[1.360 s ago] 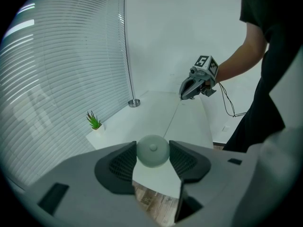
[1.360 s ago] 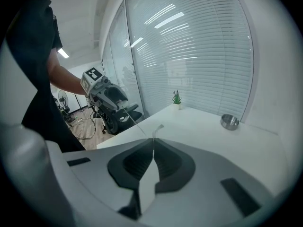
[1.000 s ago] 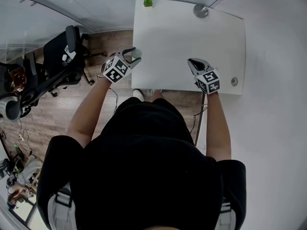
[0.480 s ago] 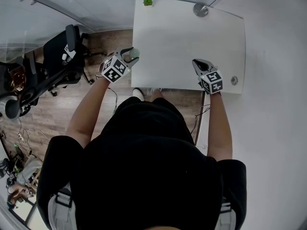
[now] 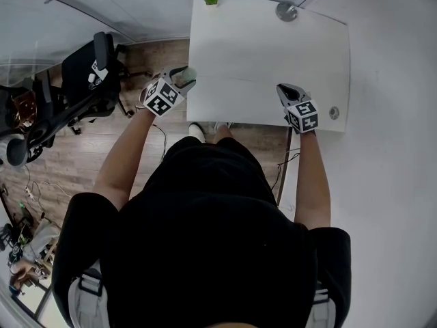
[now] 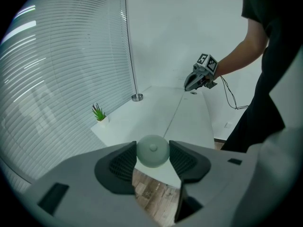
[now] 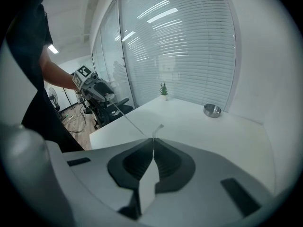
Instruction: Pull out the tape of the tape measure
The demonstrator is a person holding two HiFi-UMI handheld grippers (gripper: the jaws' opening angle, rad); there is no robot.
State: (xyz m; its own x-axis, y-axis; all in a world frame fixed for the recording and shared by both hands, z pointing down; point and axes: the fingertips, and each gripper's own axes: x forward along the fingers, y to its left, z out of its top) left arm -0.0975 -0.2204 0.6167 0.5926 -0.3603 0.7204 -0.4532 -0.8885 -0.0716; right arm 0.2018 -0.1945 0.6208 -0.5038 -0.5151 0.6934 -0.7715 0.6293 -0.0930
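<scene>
At the table's (image 5: 273, 46) left edge, the left gripper (image 5: 184, 78) clamps the round tape measure (image 6: 152, 150) between its pads. The tape (image 7: 130, 119) runs straight above the table to the right gripper (image 5: 285, 91), whose jaws are pinched together on its end.

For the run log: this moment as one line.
left gripper: shut on tape measure | right gripper: shut on tape | tape: stretched between them

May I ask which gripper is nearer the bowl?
Right. The right gripper is by the near edge of the table, in line with the bowl; the left gripper is at its left edge, farther off.
</scene>
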